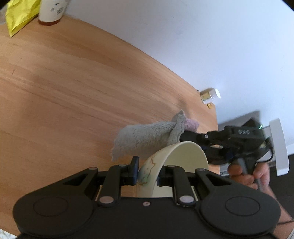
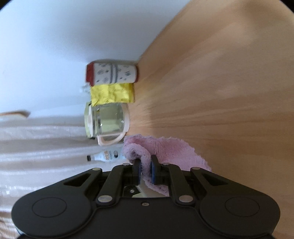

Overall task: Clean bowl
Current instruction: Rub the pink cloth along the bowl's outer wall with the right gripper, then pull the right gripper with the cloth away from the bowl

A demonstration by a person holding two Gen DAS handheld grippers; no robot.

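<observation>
My left gripper [image 1: 148, 171] is shut on the rim of a cream bowl [image 1: 185, 156], held tilted on edge above the wooden table [image 1: 73, 82]; the bowl's inside shows brown and green stains. My right gripper [image 2: 146, 171] is shut on a fluffy cloth [image 2: 165, 150], pink on one side. In the left wrist view the right gripper [image 1: 185, 136] comes in from the right and holds the cloth [image 1: 143, 139], grey side showing, just over the bowl's upper rim.
A white patterned cup [image 1: 52, 10] and a yellow foil bag [image 1: 20, 12] stand at the table's far end; a small white-capped bottle [image 1: 209, 95] sits by the wall. The right wrist view also shows a glass jug [image 2: 106, 123] next to them.
</observation>
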